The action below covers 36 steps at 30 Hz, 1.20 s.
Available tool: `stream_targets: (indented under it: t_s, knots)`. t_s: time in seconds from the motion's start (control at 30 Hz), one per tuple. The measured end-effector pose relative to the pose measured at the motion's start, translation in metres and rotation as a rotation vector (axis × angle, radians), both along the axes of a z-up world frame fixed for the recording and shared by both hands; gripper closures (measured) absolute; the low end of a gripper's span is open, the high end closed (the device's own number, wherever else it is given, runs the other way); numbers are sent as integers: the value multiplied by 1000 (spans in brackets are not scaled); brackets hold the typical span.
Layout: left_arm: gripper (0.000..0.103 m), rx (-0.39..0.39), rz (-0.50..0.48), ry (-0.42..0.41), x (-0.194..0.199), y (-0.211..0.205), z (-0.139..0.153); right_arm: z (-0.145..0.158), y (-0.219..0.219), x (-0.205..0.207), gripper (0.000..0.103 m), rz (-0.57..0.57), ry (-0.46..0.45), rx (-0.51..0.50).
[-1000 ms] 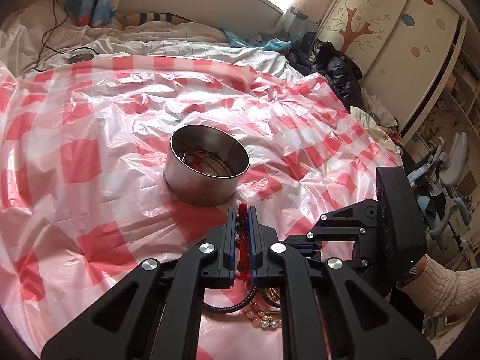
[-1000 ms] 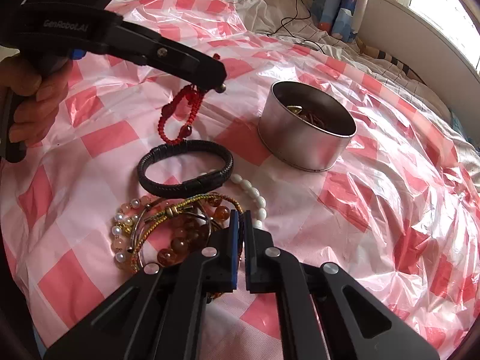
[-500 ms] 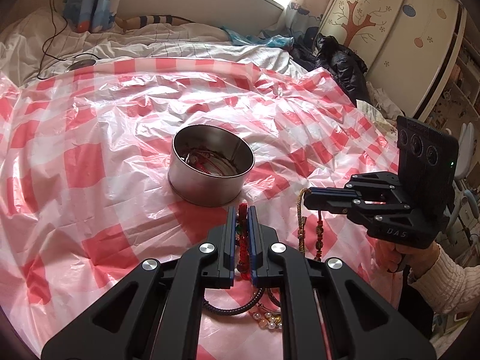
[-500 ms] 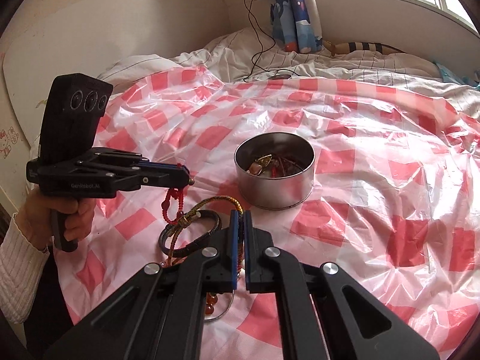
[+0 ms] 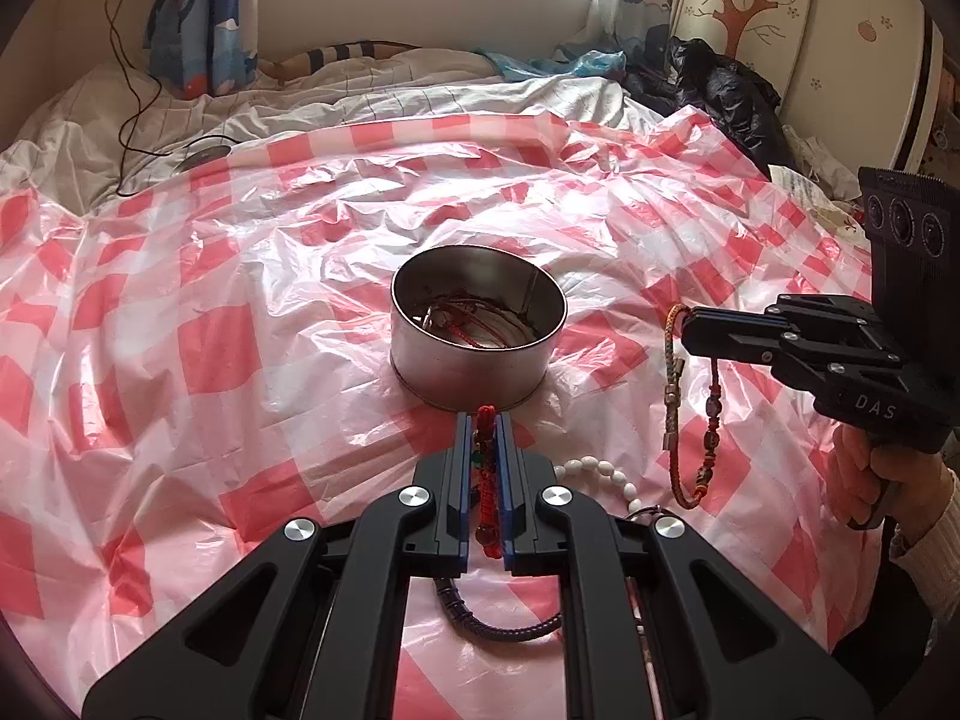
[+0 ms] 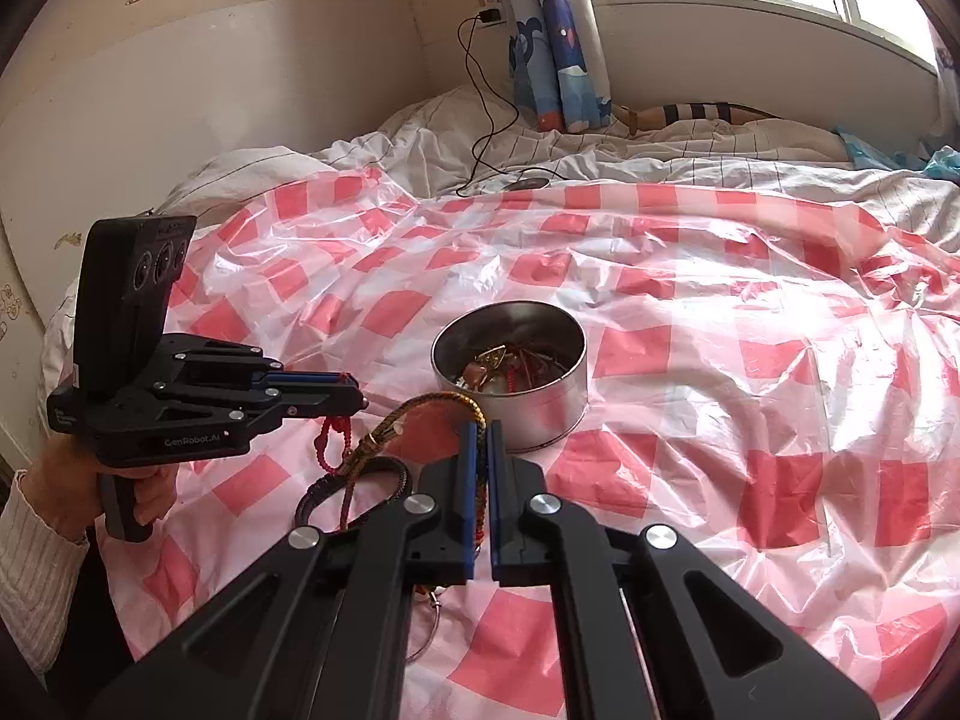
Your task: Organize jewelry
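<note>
Left tongs (image 5: 485, 420): clenched on a red cord bracelet (image 5: 487, 498). The cord runs the length of the narrow gap between the blue pads and shows above the tips. In the right wrist view the same tongs (image 6: 360, 399) point level toward 3 o'clock, with the red cord (image 6: 331, 444) hanging in a loop under the tips, clear of the sheet. A hand (image 6: 141, 489) in a ribbed white sleeve grips the handle from below.

Right tongs (image 6: 480, 425): clenched on a braided gold bracelet (image 6: 420, 414), which arches out of the gap toward 9 o'clock. In the left wrist view these tongs (image 5: 685, 324) point toward 9 o'clock, and the braid (image 5: 671, 384) hangs straight down from the tips with a beaded strand (image 5: 711, 426) beside it. A hand (image 5: 864, 480) holds the handle.

Tin (image 5: 478, 324): round, metal, open, standing upright on the red-checked plastic sheet (image 5: 180, 360) over the bed. It lies at 12 o'clock from both tongs and already contains jewelry.

Remaining on the sheet, near the left tongs: a white bead strand (image 5: 600, 471) and a black bracelet (image 5: 504, 630).
</note>
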<state>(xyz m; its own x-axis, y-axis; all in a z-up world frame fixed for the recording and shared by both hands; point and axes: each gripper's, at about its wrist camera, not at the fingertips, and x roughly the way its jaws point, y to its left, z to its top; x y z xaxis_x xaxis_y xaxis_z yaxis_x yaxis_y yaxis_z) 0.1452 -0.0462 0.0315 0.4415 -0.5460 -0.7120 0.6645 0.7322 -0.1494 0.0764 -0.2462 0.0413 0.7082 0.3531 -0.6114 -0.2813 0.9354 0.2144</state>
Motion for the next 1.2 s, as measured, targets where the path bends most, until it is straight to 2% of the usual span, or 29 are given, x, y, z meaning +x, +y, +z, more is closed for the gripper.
stream_targets:
  t_s: [0.43, 0.87, 1.2]
  knots:
    - [96, 76, 14, -58, -4, -7, 0, 1, -2, 2, 99, -8, -5, -2]
    - [96, 116, 23, -101, -9, -11, 3, 0, -1, 2, 99, -7, -3, -3]
    - [96, 123, 25, -103, -9, -12, 3, -5, -2, 3, 99, -10, -3, -3]
